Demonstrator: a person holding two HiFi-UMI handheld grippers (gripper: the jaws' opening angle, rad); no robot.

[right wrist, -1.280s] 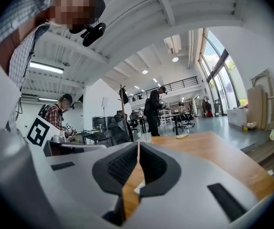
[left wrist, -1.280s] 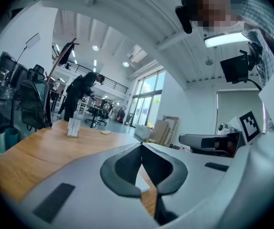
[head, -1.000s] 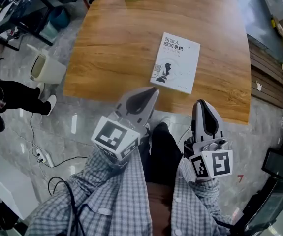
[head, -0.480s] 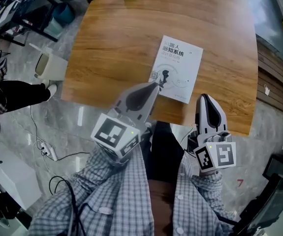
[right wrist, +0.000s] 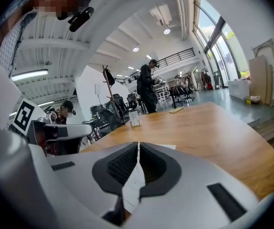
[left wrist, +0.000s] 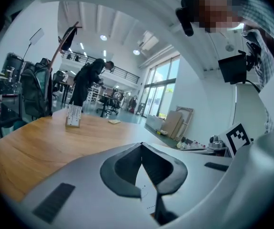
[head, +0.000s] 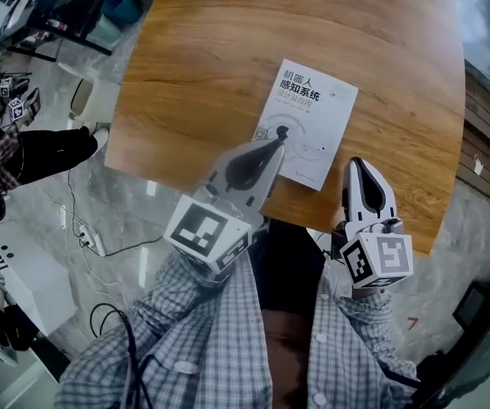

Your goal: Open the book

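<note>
Book (head: 308, 122), step in hand: the approach is judged under way; the cover is shut and not yet lifted.
Next move: a jaw tip has to be worked under the cover's edge, so one pair of jaws must be parted or slid in thin, while the rest of the book is kept from sliding.
Left hand-held gripper (head: 277, 141): jaws are pressed together with nothing between them (left wrist: 140, 144); the tip is seen over the book's near left edge, and contact cannot be told.
Right hand-held gripper (head: 357, 164): jaws are likewise closed and empty (right wrist: 138, 143); it is held just beside the book's near right corner.
Book's place: it is laid flat, front cover up, slightly turned, on the near right part of the worktop (head: 193, 75).
</note>
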